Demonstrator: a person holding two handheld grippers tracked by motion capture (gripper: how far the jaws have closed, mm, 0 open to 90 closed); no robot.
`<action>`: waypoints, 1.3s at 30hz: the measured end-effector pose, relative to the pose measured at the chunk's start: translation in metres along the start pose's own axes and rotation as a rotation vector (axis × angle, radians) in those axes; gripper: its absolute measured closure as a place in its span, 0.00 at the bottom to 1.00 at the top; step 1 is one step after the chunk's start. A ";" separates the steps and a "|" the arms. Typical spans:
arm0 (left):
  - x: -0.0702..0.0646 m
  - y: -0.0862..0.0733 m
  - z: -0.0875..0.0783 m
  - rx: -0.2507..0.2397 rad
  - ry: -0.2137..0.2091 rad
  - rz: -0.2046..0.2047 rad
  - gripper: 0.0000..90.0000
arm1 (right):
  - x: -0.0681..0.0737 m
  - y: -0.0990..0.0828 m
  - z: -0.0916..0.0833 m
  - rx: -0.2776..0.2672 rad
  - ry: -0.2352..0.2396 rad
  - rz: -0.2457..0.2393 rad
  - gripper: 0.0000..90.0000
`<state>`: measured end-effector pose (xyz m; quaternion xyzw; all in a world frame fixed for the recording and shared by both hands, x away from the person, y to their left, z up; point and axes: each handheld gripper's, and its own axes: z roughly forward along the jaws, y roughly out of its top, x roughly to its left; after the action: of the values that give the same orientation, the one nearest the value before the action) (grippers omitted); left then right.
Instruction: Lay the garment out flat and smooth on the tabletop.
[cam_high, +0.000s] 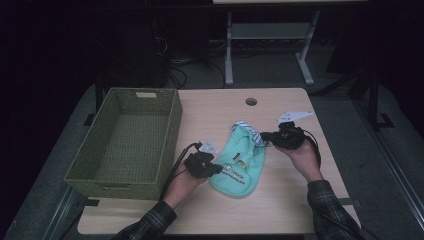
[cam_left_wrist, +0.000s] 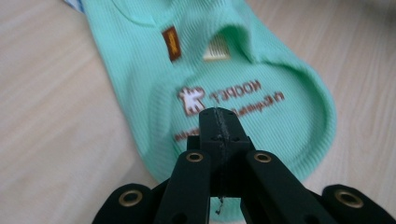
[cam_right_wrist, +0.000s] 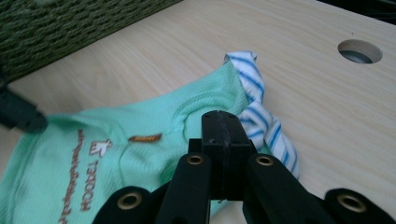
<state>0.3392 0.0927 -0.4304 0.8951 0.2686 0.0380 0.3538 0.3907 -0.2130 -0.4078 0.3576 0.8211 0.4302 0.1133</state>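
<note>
High view puts your left claw (cam_high: 216, 169) at the lower left edge of the mint green garment (cam_high: 240, 162), which lies flat on the desk (cam_high: 285, 205) a little right of the frame's centre. Your right claw (cam_high: 265, 136) sits at the garment's upper right, beside the blue-and-white striped collar (cam_high: 255, 134). The green woven basket (cam_high: 127, 142) stands on the left part of the desk, just beside the garment.

Left gripper view shows your claw's jaws pressed together, their tips over the printed brown lettering (cam_left_wrist: 224, 100) low on the garment; you cannot tell from it whether any cloth is pinched. A small brown label (cam_left_wrist: 172, 43) sits higher up in that frame.

Right gripper view shows your right claw closed too, jaws meeting where the green cloth joins the striped collar (cam_right_wrist: 261, 116). A round hole (cam_right_wrist: 359, 51) in the desk lies at the upper right.
</note>
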 end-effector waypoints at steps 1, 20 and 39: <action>0.002 0.002 0.000 0.001 0.003 0.009 1.00 | 0.001 -0.003 -0.002 -0.001 0.004 0.003 1.00; 0.032 0.034 0.027 0.003 0.057 0.013 1.00 | 0.035 -0.054 -0.004 0.074 0.063 0.003 1.00; 0.041 0.029 0.055 0.075 0.056 0.024 1.00 | 0.054 -0.068 0.023 0.175 0.100 -0.024 1.00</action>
<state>0.4013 0.0622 -0.4576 0.9095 0.2689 0.0571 0.3119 0.3300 -0.1866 -0.4686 0.3344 0.8643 0.3729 0.0456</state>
